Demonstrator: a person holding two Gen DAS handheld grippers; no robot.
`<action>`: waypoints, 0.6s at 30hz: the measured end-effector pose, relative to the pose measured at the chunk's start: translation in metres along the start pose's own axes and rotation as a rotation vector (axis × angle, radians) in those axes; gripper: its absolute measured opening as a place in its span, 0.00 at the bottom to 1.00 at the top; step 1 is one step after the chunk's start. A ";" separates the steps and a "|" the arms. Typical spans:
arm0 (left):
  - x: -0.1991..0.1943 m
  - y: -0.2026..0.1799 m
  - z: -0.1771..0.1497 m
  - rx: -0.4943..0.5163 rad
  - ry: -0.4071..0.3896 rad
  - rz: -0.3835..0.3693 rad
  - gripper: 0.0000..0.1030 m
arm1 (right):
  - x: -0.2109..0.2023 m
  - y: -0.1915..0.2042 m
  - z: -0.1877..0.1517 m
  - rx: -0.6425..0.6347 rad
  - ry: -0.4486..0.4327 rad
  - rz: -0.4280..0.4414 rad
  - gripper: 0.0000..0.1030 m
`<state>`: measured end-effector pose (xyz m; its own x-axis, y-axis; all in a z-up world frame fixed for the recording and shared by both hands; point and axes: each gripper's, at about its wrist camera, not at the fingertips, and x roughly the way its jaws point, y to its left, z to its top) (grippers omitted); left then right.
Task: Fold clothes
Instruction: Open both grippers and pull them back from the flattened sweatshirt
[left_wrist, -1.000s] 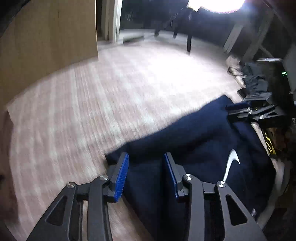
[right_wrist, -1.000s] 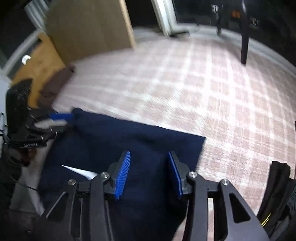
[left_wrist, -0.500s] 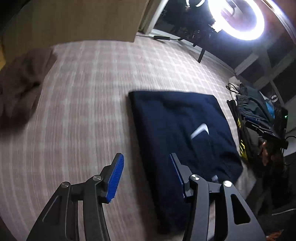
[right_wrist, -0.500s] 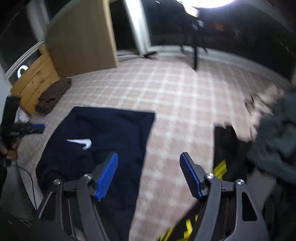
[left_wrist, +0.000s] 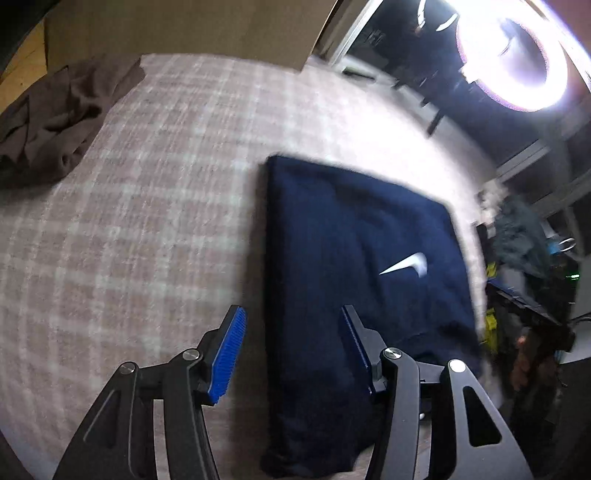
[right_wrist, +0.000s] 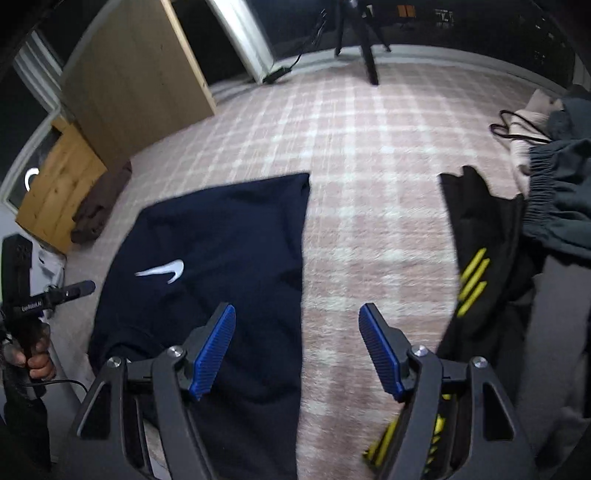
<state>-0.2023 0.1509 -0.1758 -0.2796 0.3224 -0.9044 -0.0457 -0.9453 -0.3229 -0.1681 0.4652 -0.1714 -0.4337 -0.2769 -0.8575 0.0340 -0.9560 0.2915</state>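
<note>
Navy sweatshirt (left_wrist: 354, 266) lying folded; we are hovering left gripper (left_wrist: 291, 347) and right gripper (right_wrist: 297, 343), fingers parted, empty; next reaching black garment (right_wrist: 480, 251).

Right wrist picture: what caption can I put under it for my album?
Open right gripper above a folded navy sweatshirt on pink plaid carpet, black yellow-striped garment beside.

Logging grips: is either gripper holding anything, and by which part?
Nothing is held. The left gripper and right gripper are open above the folded navy top.
</note>
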 end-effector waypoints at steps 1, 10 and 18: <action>0.000 0.000 -0.002 0.005 0.011 0.004 0.49 | 0.002 0.005 -0.002 -0.016 0.008 0.000 0.67; 0.001 0.004 -0.010 -0.021 0.010 -0.074 0.50 | 0.019 0.005 -0.013 -0.001 0.044 0.007 0.67; 0.023 -0.001 -0.004 -0.038 0.029 -0.117 0.50 | 0.027 0.000 -0.006 0.005 0.057 0.009 0.67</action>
<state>-0.2045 0.1593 -0.1971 -0.2468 0.4326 -0.8671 -0.0397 -0.8986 -0.4370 -0.1744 0.4572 -0.1969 -0.3815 -0.2909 -0.8774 0.0329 -0.9529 0.3016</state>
